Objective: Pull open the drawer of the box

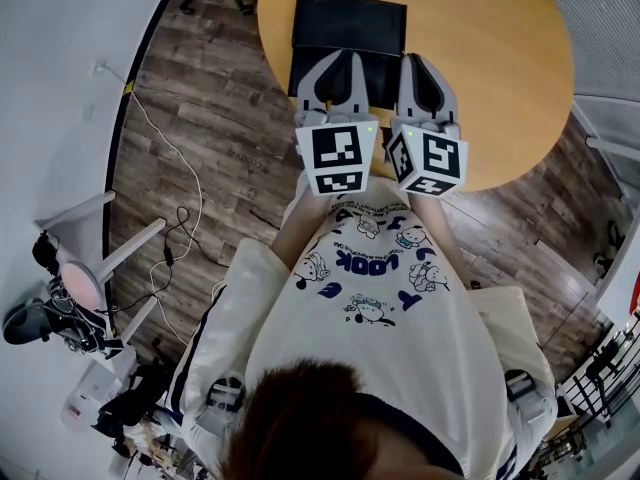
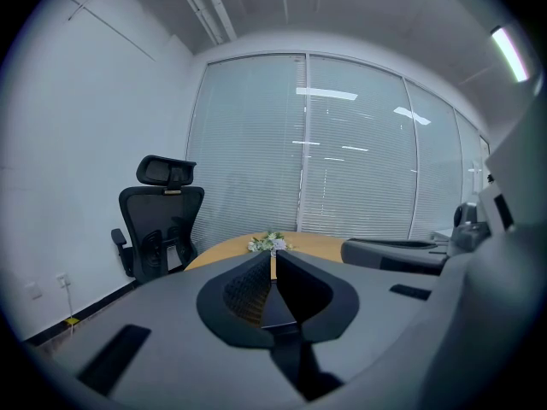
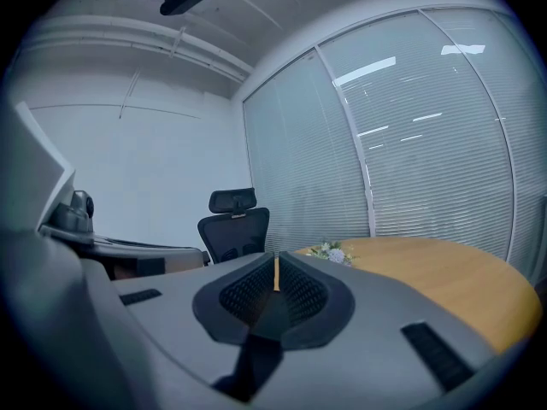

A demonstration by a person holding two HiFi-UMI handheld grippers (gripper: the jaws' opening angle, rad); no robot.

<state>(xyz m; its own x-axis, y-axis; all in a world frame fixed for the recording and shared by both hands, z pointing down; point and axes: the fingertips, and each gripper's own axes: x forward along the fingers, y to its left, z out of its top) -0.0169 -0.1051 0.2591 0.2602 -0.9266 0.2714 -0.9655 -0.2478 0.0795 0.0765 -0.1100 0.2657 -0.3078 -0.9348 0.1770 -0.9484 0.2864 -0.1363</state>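
Note:
In the head view a flat black box (image 1: 348, 30) lies on the round wooden table (image 1: 500, 58), near its front edge. No drawer front or handle can be made out. My left gripper (image 1: 346, 58) is held over the box's near half, jaws together and empty. Beside it, my right gripper (image 1: 416, 60) hovers just off the box's right edge, also shut with nothing in it. In the left gripper view the left gripper (image 2: 273, 256) points level across the table with its pads meeting. The right gripper (image 3: 275, 261) shows only a thin slit. Neither gripper view shows the box.
A small bunch of flowers (image 2: 271, 243) stands far across the table. A black office chair (image 2: 158, 220) sits by the blinds at the left. On the wood floor left of the person are a cable (image 1: 170, 183) and a white stand (image 1: 95, 268).

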